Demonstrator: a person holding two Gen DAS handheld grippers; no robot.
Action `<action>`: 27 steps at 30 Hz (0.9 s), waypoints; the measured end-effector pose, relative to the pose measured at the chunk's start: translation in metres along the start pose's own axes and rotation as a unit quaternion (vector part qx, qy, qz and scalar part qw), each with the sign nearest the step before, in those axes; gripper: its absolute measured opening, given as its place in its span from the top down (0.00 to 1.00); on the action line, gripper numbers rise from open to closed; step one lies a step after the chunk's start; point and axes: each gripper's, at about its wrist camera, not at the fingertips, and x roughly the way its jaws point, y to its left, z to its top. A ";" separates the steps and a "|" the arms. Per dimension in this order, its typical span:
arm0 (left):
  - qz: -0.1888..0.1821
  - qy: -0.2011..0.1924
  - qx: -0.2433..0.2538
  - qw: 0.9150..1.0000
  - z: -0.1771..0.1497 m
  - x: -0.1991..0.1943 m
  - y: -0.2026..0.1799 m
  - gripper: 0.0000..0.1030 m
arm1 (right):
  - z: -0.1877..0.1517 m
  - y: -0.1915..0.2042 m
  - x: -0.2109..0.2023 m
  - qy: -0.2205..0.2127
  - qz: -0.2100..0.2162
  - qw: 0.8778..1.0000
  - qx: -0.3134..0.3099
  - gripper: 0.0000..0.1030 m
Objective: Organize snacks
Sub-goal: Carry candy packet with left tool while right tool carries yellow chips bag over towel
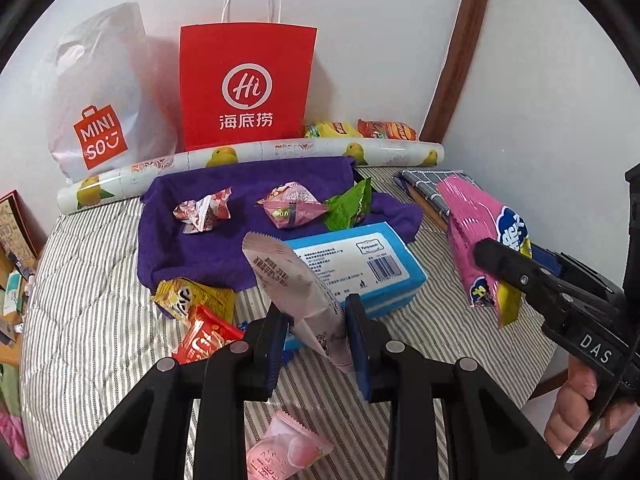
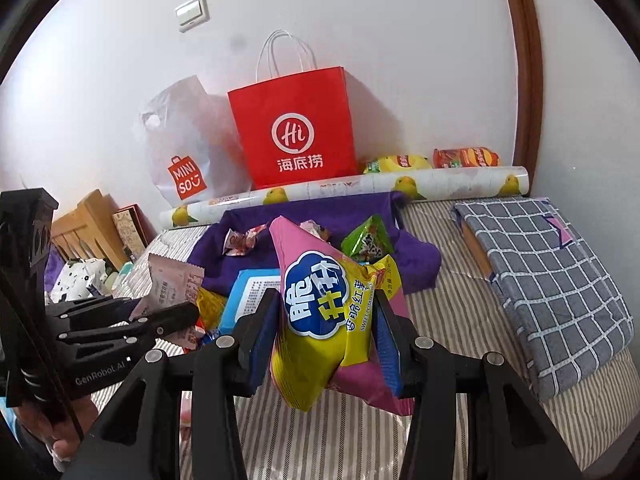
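2 packets are clamped, the pale sachet (image 1: 296,280) in the left gripper (image 1: 318,332) and the pink bag (image 2: 332,312) in the right gripper (image 2: 326,336), both long-axis up, the purple cloth (image 1: 224,216) just beyond at centre frame.

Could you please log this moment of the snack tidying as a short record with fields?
surface: striped bedcover
left gripper: shut on pale pink sachet, held above the bed
right gripper: shut on pink and yellow snack bag, also lifted
purple cloth: three wrapped snacks lie on it, one of them a green packet
blue tissue pack: on the cloth's near edge
loose near left gripper: yellow packet, red packet
against wall: red paper bag, white plastic bag
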 end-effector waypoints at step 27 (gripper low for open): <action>-0.004 -0.012 -0.029 0.999 0.039 0.008 0.026 0.73 | 0.048 0.000 0.028 -0.018 -0.005 1.000 -0.004 0.56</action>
